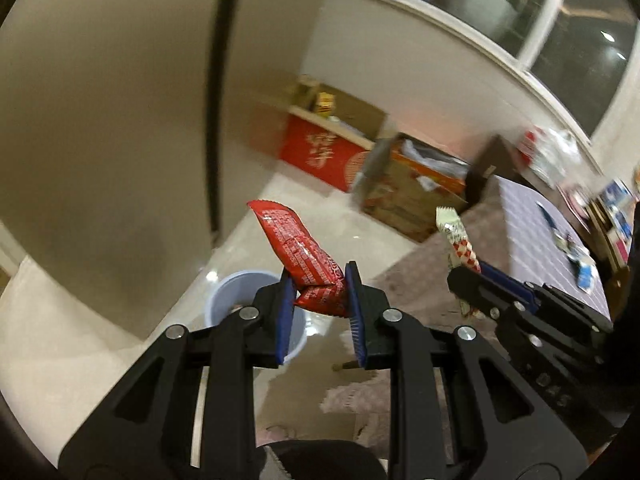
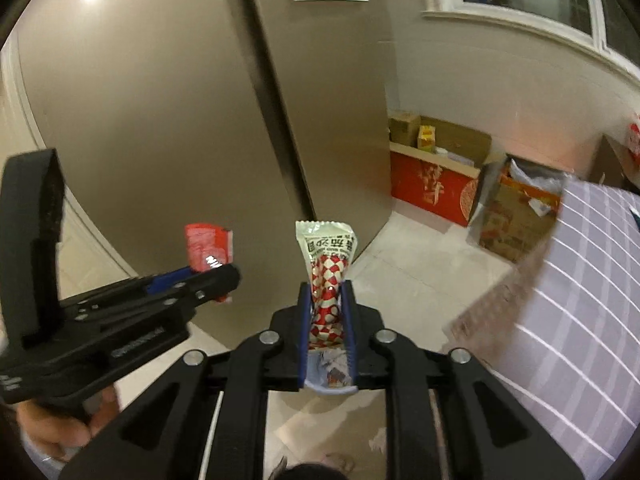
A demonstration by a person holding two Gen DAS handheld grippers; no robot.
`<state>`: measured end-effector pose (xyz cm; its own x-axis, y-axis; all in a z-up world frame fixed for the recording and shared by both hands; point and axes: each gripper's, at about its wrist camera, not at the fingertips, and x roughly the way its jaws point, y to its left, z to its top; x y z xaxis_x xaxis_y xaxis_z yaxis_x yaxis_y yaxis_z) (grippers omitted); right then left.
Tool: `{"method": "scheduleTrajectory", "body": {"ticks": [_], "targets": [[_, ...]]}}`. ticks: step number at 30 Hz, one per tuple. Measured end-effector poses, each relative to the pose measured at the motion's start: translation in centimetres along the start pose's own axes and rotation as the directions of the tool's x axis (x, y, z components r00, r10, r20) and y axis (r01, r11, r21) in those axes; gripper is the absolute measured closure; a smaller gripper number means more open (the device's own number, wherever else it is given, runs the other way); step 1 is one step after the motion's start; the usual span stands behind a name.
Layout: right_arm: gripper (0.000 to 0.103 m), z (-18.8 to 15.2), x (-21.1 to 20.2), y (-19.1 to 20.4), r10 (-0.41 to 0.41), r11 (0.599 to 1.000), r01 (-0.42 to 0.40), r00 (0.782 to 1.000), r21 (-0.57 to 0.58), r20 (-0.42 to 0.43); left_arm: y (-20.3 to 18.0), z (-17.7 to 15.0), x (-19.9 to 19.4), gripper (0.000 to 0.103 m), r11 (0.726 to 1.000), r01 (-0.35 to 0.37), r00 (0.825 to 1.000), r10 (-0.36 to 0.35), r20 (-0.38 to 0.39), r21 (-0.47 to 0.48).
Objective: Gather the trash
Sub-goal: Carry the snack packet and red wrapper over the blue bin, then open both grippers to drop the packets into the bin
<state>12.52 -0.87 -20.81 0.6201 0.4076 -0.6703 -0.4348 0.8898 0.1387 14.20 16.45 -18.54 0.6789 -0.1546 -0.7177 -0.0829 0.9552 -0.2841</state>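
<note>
The left gripper [image 1: 318,294] pinches a crumpled red wrapper [image 1: 298,250] between its blue pads, the free end of the wrapper sticking up and to the left. Its own camera shows a pale blue bin [image 1: 236,294] standing on the glossy floor just beyond and below the fingers, partly hidden by the left finger. In that view the right gripper [image 1: 466,276] appears at the right, seen from the side, clamped on a red-and-white checkered wrapper [image 1: 458,238] over the edge of a table with a lilac checked cloth [image 1: 560,248]. The right wrist camera looks straight along its own jaws: they are pressed on the lower half of the checkered wrapper, whose white printed top stands upright above them, and the bin's rim, with scraps inside, shows low between the fingers. It also shows a hand [image 2: 60,432] gripping the left tool's handle at the lower left, which the left view lacks. Against the far wall stand a red box [image 2: 432,190] and open cardboard cartons [image 2: 516,220].
</note>
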Motion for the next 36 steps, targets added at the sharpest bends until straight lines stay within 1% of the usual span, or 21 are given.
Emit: {"method": "scheduleTrajectory", "body": {"ticks": [1, 2, 3, 4, 6, 7, 8, 12, 14, 18, 22, 29, 31, 32, 33, 34, 36], "targets": [[0.075, 0.1, 1.2, 0.7, -0.001, 1.0, 0.001, 1.0, -0.009, 0.01, 1.0, 0.0, 0.3, 0.079, 1.0, -0.016, 1.0, 0.016, -0.005, -0.016], [0.06, 0.0, 2.3, 1.2, -0.009, 1.0, 0.009, 1.0, -0.017, 0.01, 1.8, 0.1, 0.5, 0.079, 0.999, -0.026, 1.0, 0.026, -0.01, -0.026], [0.054, -0.1, 3.1, 1.6, -0.029, 0.999, 0.029, 1.0, -0.023, 0.003, 2.2, 0.0, 0.8, 0.079, 0.999, -0.033, 0.999, 0.032, -0.016, -0.032], [0.052, -0.2, 3.8, 1.8, -0.044, 0.999, 0.044, 0.999, -0.025, -0.009, 2.5, 0.0, 1.0, 0.079, 0.999, -0.037, 0.999, 0.036, -0.022, -0.035], [0.052, -0.6, 5.0, 1.7, -0.034, 0.999, 0.034, 0.999, -0.007, -0.037, 3.3, -0.1, 1.7, 0.079, 0.998, -0.046, 0.998, 0.045, -0.037, -0.034], [0.05, -0.8, 5.2, 1.5, -0.038, 0.999, 0.038, 0.998, -0.002, -0.045, 3.4, -0.3, 2.1, 0.079, 0.998, -0.05, 0.998, 0.048, -0.047, -0.032], [0.046, -1.0, 5.2, 1.3, -0.045, 0.999, 0.045, 0.998, 0.0, -0.049, 3.5, -0.5, 2.4, 0.079, 0.998, -0.05, 0.997, 0.048, -0.054, -0.032], [0.043, -1.9, 4.7, 0.5, -0.072, 0.997, 0.073, 0.996, 0.012, -0.052, 3.0, -0.8, 3.7, 0.079, 0.999, -0.039, 0.996, 0.036, -0.077, -0.027], [0.039, -2.1, 4.2, 0.0, -0.092, 0.996, 0.092, 0.995, 0.008, -0.045, 2.6, -0.8, 4.1, 0.079, 0.999, -0.032, 0.996, 0.031, -0.083, -0.018], [0.035, -2.2, 3.0, -0.7, -0.107, 0.994, 0.107, 0.994, 0.017, -0.016, 1.8, -0.5, 4.7, 0.079, 1.0, -0.03, 0.996, 0.029, -0.089, -0.004], [0.03, -2.2, 1.9, -1.3, -0.114, 0.992, 0.113, 0.993, 0.05, 0.017, 1.2, 0.1, 5.4, 0.079, 0.999, -0.034, 0.995, 0.035, -0.098, 0.015], [0.028, -1.7, 1.0, -2.6, -0.128, 0.989, 0.122, 0.99, 0.082, 0.065, 0.5, 0.9, 5.7, 0.078, 0.999, -0.039, 0.995, 0.042, -0.088, 0.032], [0.028, -1.6, 0.9, -2.8, -0.133, 0.988, 0.127, 0.988, 0.088, 0.073, 0.4, 1.2, 5.9, 0.076, 0.998, -0.049, 0.995, 0.052, -0.084, 0.037], [0.028, -1.8, 0.7, -2.7, -0.133, 0.988, 0.126, 0.988, 0.091, 0.077, 0.4, 1.3, 6.2, 0.062, 0.996, -0.084, 0.993, 0.087, -0.085, 0.039], [0.028, -1.9, 0.7, -2.9, -0.133, 0.988, 0.126, 0.988, 0.094, 0.076, 0.5, 1.4, 6.4, 0.031, 0.992, -0.115, 0.989, 0.119, -0.091, 0.046], [0.028, -1.9, 0.7, -2.9, -0.133, 0.987, 0.126, 0.988, 0.096, 0.072, 0.7, 1.4, 6.6, 0.025, 0.987, -0.153, 0.984, 0.157, -0.089, 0.051], [0.028, -2.0, 0.7, -3.0, -0.132, 0.987, 0.125, 0.989, 0.098, 0.065, 0.9, 1.3, 6.7, 0.025, 0.985, -0.166, 0.981, 0.17, -0.097, 0.051]]}}
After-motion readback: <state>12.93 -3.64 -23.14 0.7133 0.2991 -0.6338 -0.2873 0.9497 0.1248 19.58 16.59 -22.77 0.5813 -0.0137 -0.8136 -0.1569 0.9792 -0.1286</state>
